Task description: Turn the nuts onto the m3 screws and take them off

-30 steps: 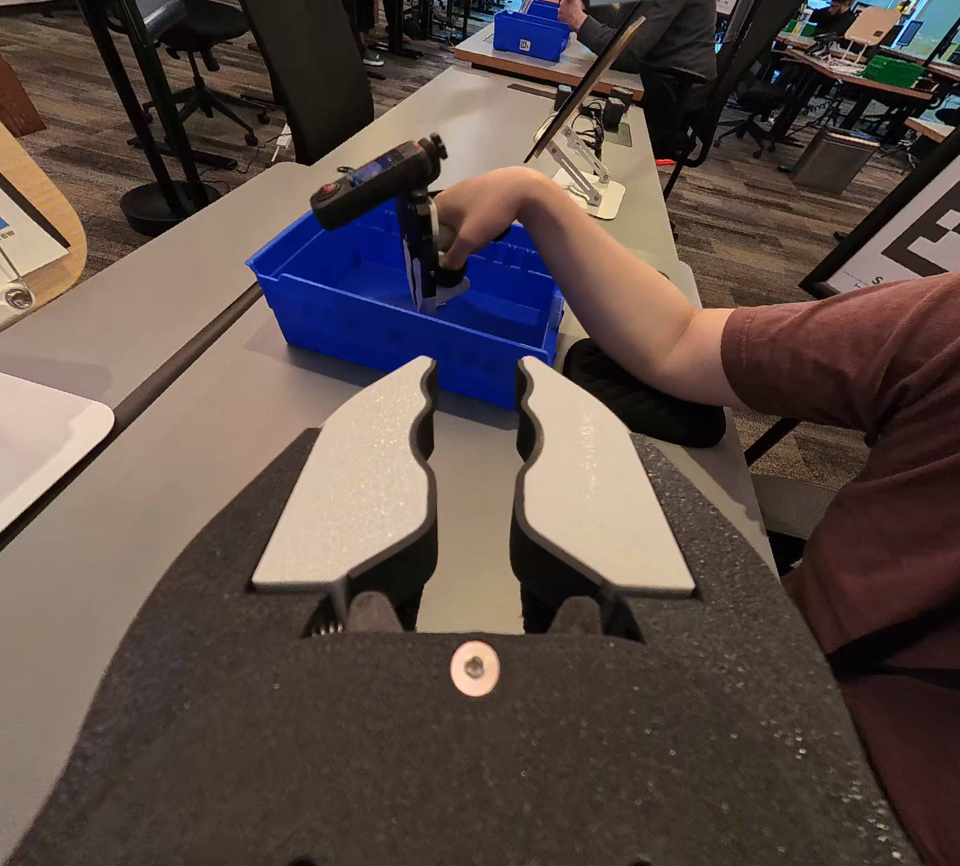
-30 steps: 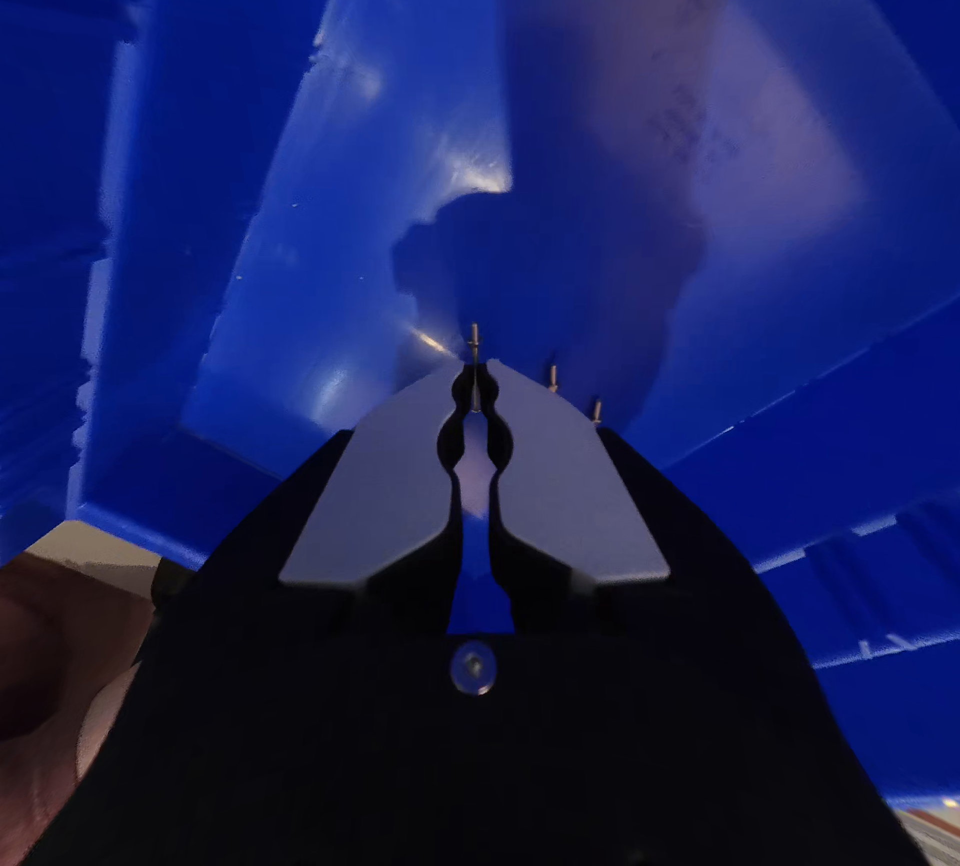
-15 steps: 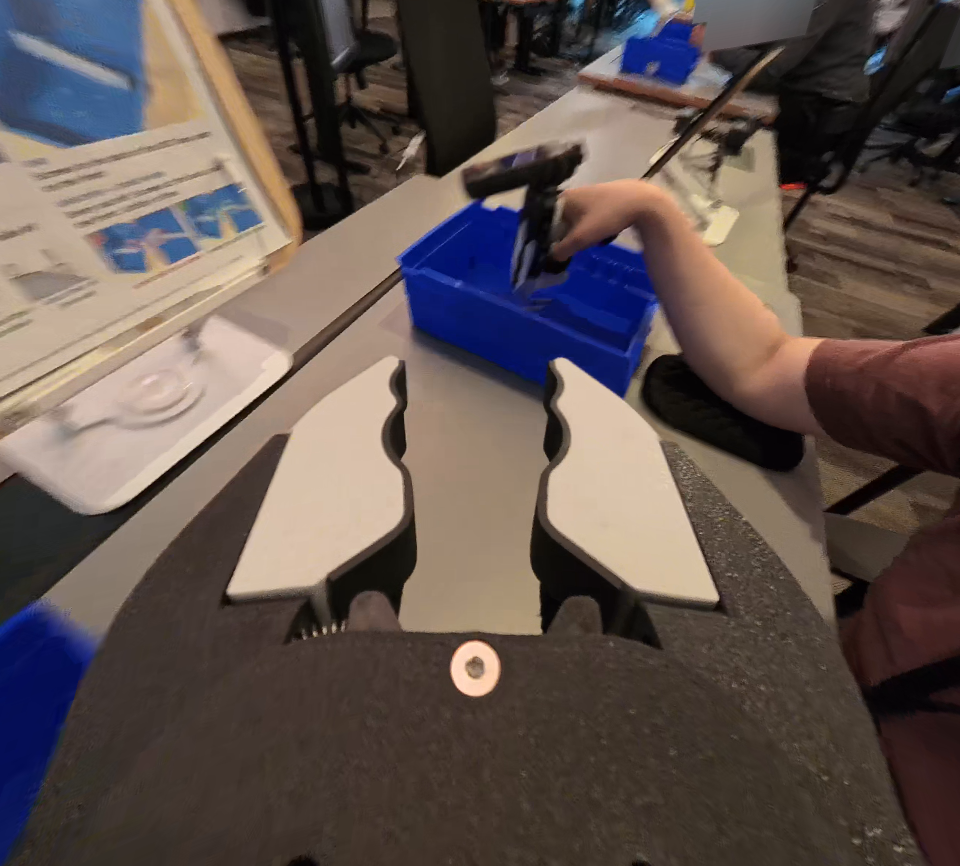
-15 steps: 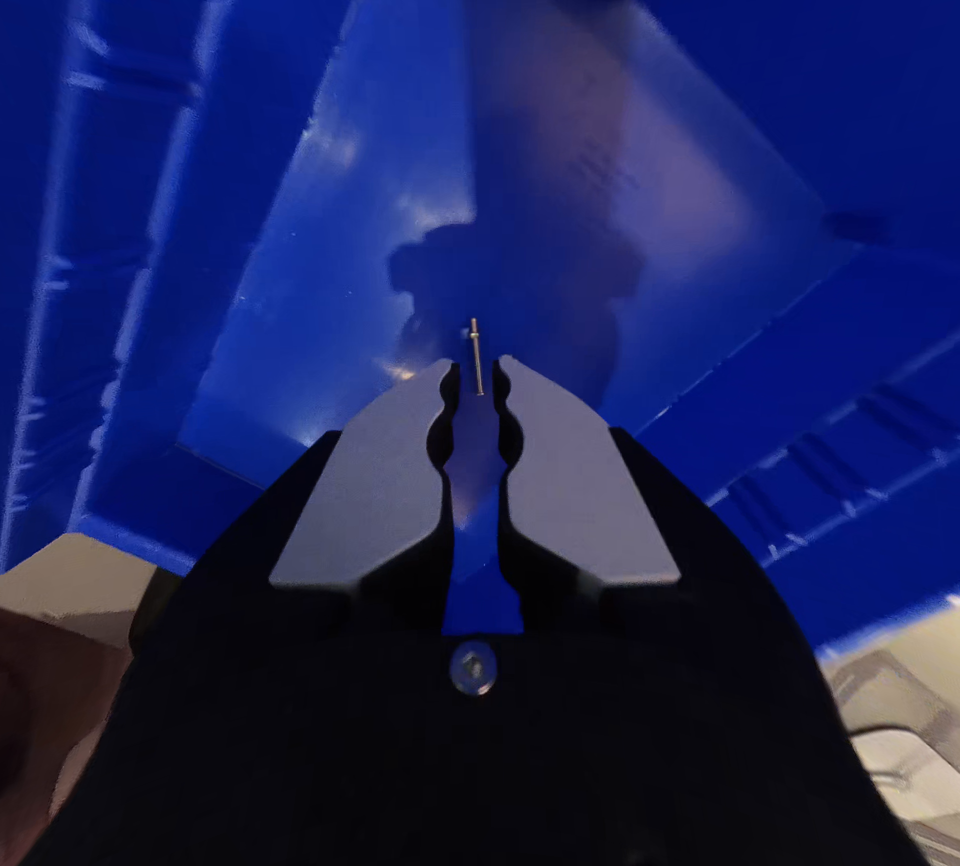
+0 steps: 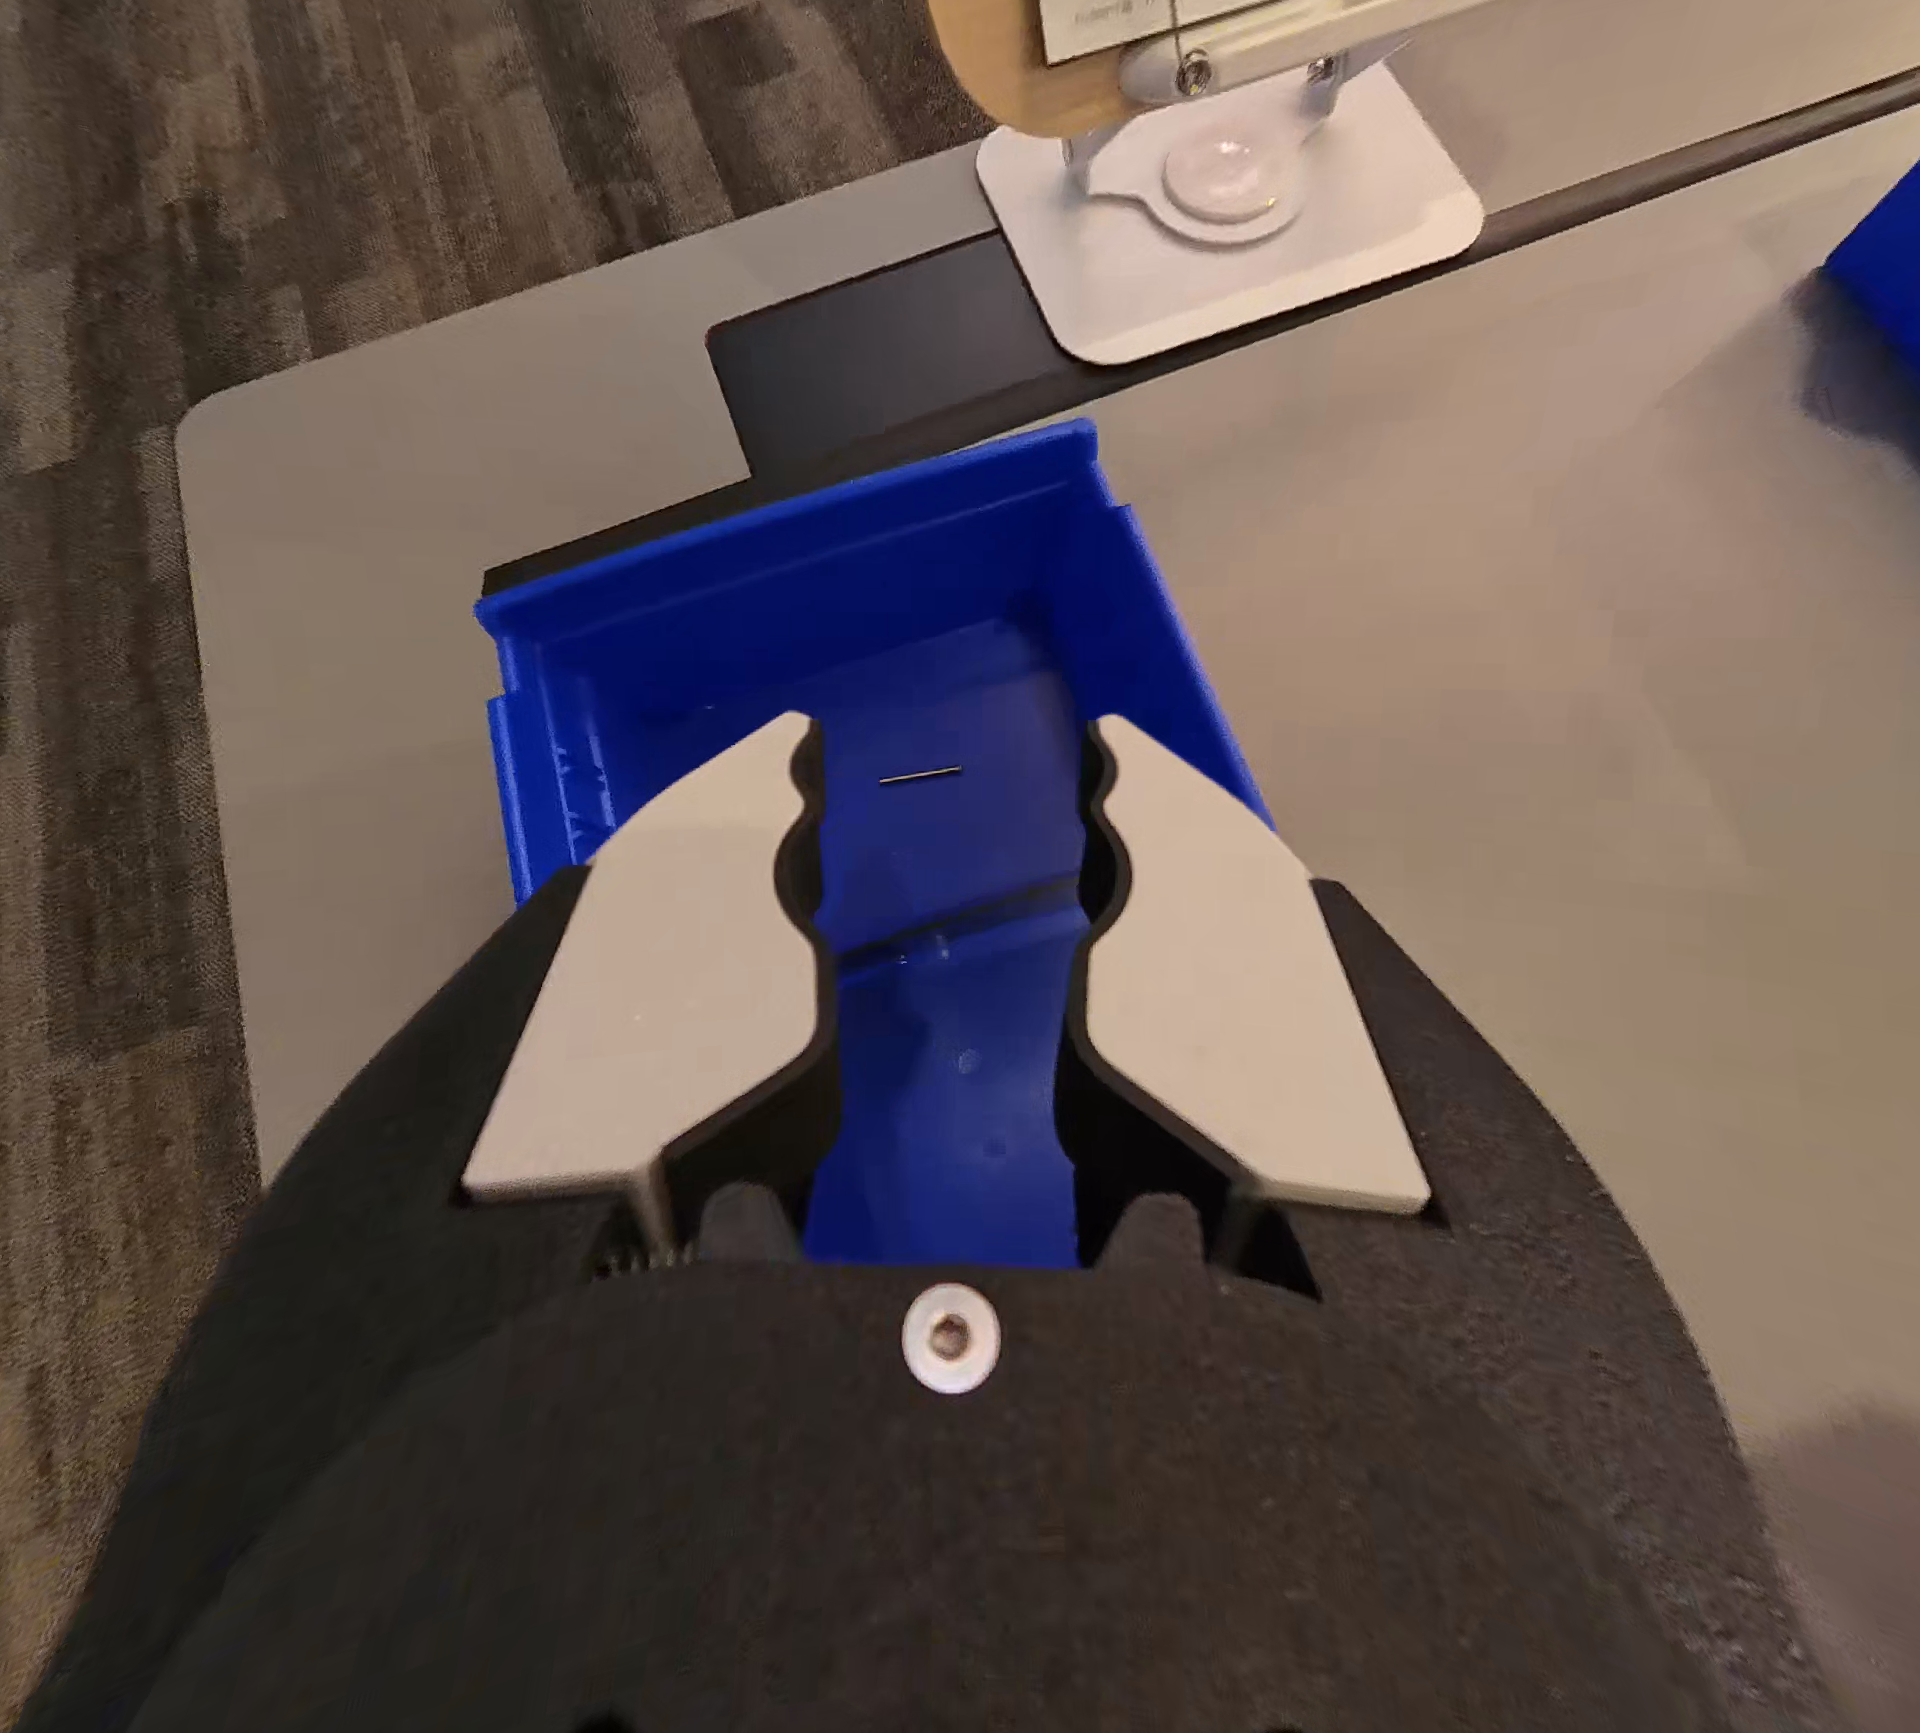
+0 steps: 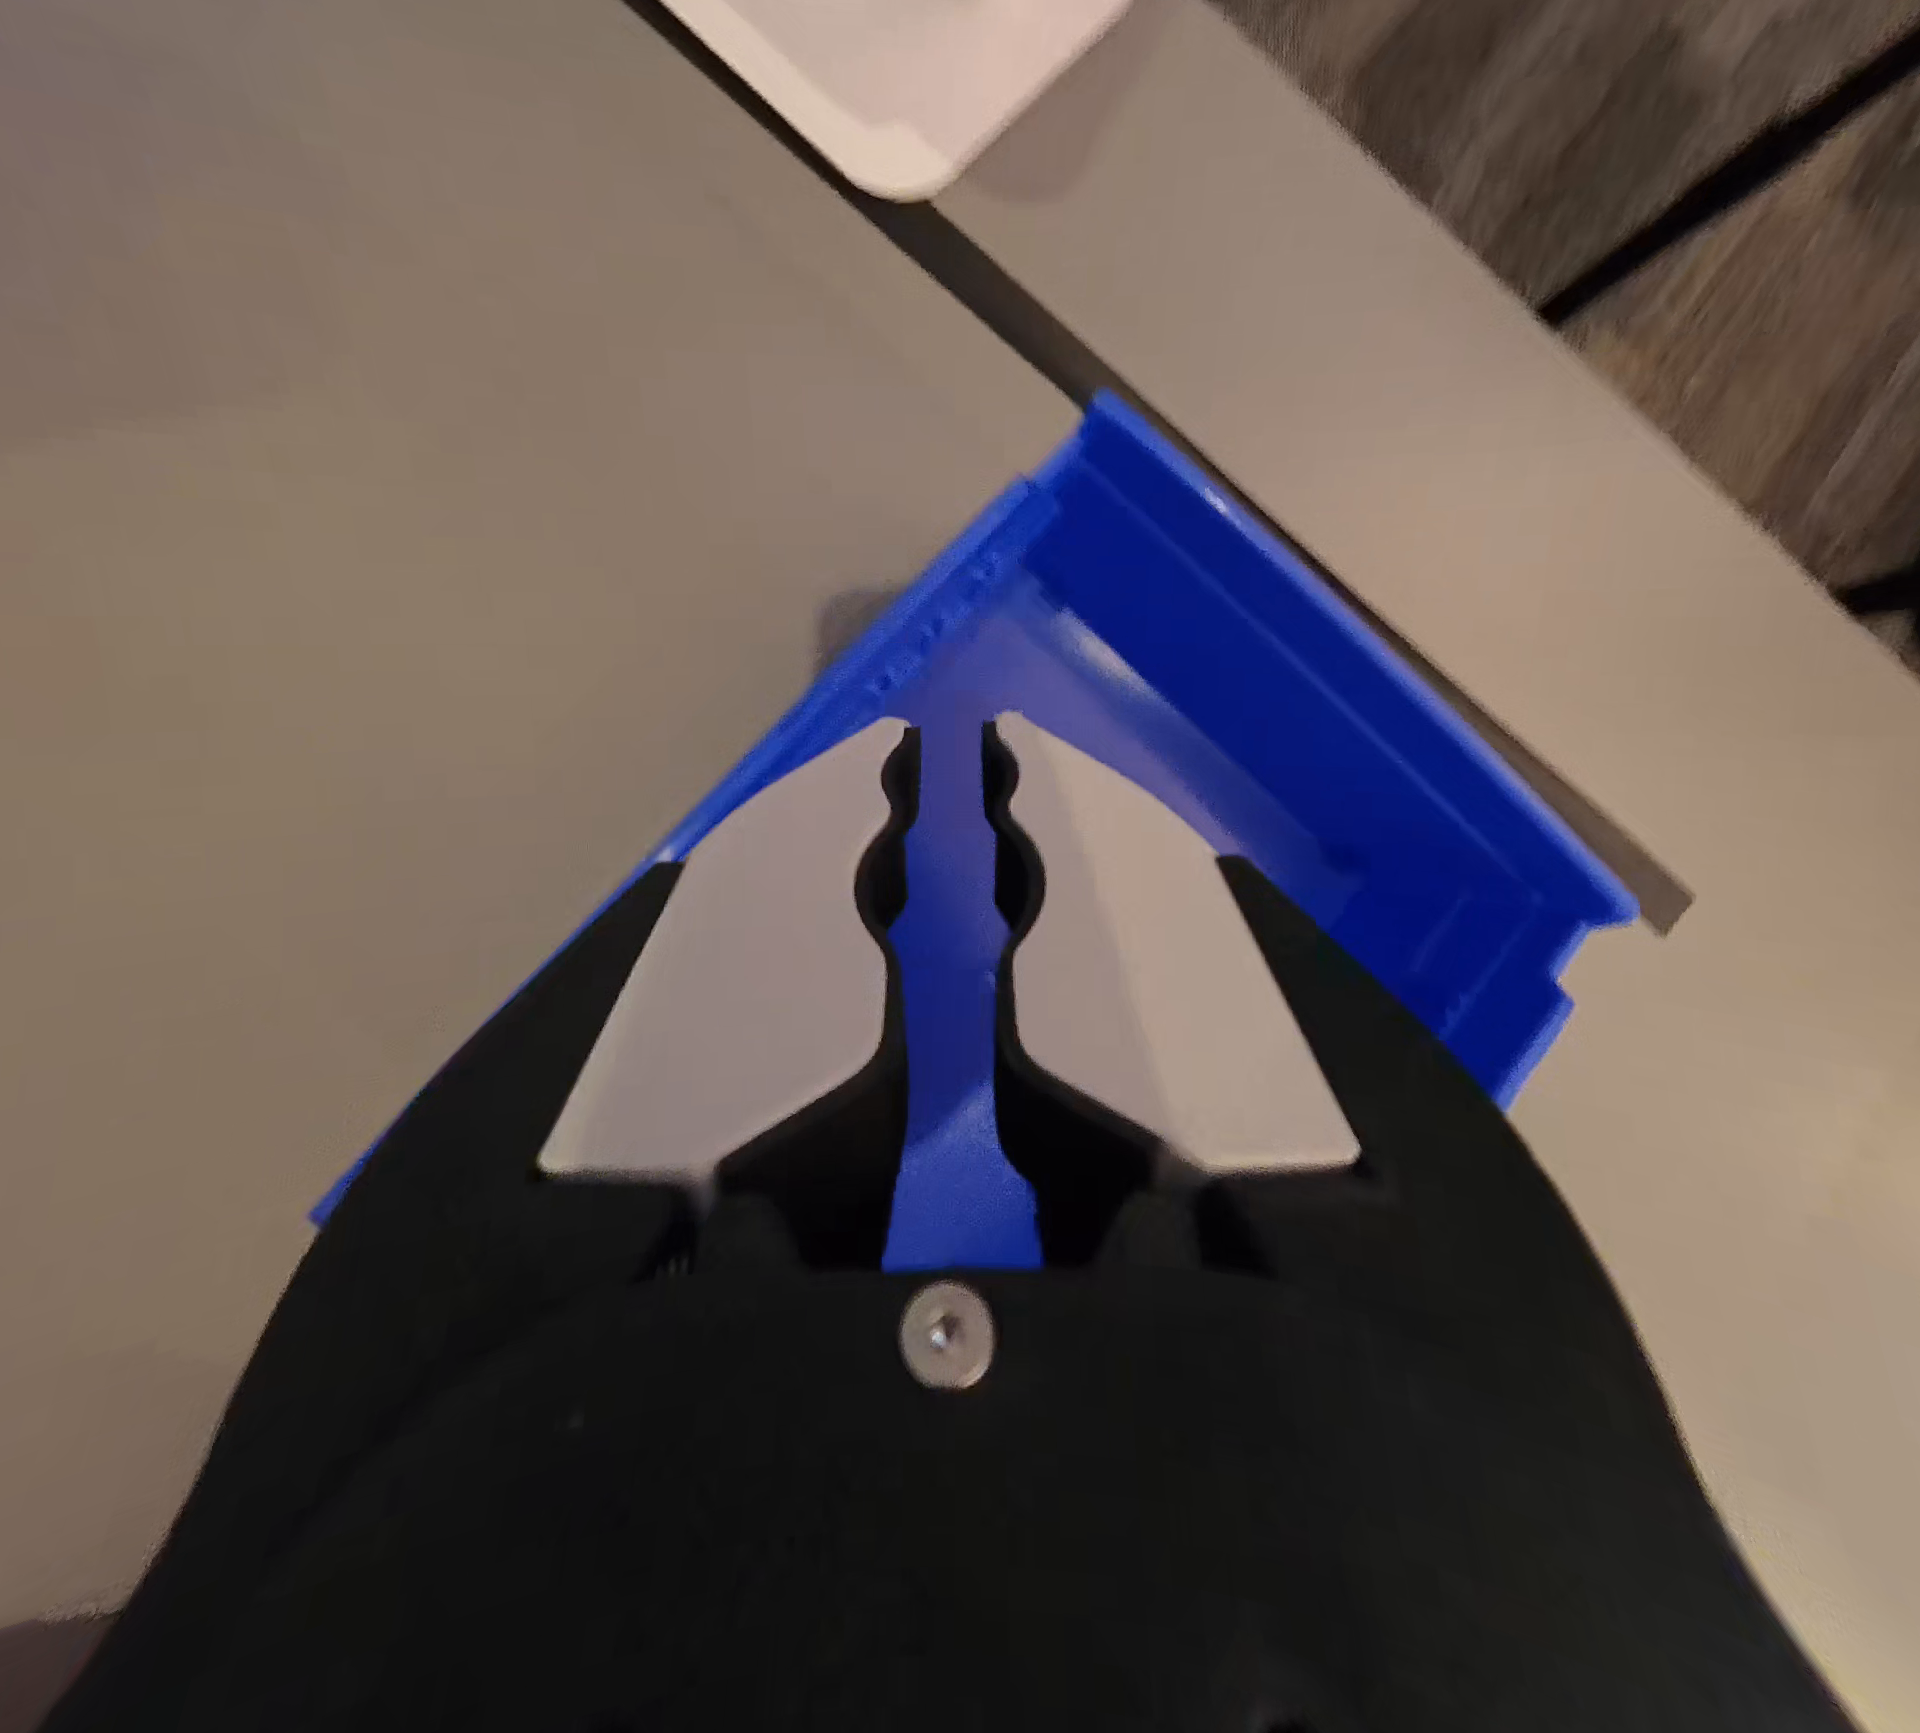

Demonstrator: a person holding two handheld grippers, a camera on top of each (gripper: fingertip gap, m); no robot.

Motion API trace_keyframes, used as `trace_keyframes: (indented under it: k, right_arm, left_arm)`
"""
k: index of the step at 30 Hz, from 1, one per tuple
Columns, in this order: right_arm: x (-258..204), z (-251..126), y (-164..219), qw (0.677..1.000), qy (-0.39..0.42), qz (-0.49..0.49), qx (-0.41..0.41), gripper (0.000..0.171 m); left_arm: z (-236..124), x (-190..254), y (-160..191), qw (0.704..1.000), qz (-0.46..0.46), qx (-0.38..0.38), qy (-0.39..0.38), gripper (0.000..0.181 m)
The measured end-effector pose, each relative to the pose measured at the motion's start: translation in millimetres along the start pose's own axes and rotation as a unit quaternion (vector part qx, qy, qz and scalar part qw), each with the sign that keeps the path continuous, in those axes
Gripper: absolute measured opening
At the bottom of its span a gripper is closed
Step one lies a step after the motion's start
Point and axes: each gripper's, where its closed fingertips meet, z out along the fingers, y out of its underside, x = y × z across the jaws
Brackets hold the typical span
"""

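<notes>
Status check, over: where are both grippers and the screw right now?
Left gripper open above small blue bin. Right gripper slightly open, nothing visible between its tips. One thin screw flat on bin floor. Nothing blocking.

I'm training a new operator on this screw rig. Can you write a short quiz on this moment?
1. True or false: the left tool is shut.
2. Short answer: what does the right tool hold?
3. Where is the screw?
A. in the left tool
B. lying in the blue bin
C. in the right tool

Key:
1. False; its fingers stand wide apart.
2. Nothing visible; only the bin shows through the narrow gap.
3. B
</notes>
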Motion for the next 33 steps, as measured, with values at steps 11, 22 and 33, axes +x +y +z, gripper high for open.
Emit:
trace_keyframes:
  k: [11,22,33]
  right_arm:
    - [-74.4,1.9,-58.0,0.987,-0.050,-0.102,0.115,0.012]
    - [-100.0,35.9,-58.0,0.983,-0.078,-0.134,0.096,0.012]
    - [-181.4,-15.4,-101.7,0.942,-0.195,-0.140,0.233,0.012]
  left_arm:
    - [26.6,-11.3,14.6,0.998,0.041,-0.043,-0.018,0.045]
    - [24.2,34.3,86.7,0.955,0.187,-0.179,0.144,0.019]
    - [-2.6,42.1,92.1,0.948,0.215,-0.139,0.189,0.019]
